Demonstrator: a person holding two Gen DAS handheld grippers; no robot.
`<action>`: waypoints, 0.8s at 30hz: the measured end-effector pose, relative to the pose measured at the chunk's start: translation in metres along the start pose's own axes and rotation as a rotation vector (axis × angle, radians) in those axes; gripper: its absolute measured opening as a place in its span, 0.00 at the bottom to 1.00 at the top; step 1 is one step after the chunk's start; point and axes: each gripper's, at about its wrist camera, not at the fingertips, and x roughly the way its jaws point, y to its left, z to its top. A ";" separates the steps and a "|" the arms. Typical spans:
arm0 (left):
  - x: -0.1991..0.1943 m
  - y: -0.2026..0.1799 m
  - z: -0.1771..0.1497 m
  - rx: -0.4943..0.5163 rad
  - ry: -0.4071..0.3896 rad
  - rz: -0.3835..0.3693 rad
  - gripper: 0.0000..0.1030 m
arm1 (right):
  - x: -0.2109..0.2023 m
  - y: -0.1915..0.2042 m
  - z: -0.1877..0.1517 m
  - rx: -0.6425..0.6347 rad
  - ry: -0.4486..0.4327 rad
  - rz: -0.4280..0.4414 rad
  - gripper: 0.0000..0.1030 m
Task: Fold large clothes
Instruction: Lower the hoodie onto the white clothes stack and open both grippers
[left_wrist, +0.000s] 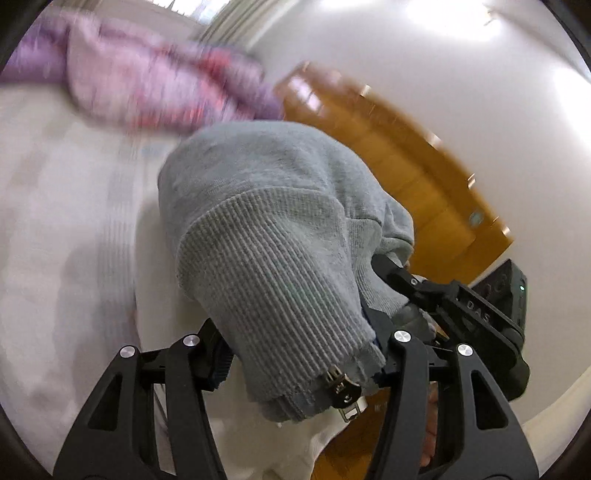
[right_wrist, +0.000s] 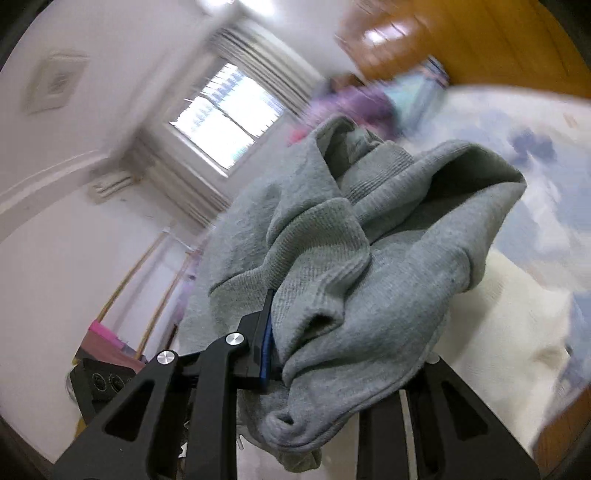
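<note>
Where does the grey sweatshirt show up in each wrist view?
Left wrist: grey sweatshirt fills the centre, its ribbed hem bunched between the fingers of the left tool.
Right wrist: it is draped centre to lower right, over the right tool.
Shared landmark: the purple bedding.

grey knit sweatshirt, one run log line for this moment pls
item: grey knit sweatshirt bunched | left gripper: shut on ribbed hem | right gripper: shut on cloth | step: folding not done
</note>
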 end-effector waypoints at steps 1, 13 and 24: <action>0.009 0.001 -0.009 0.023 0.018 0.025 0.54 | 0.009 -0.020 -0.003 0.031 0.051 -0.019 0.20; 0.022 0.014 -0.039 0.164 0.066 0.067 0.77 | 0.012 -0.047 -0.015 0.022 0.114 -0.228 0.40; -0.048 0.037 -0.037 0.214 -0.012 0.266 0.88 | 0.006 0.034 -0.061 -0.304 0.190 -0.609 0.66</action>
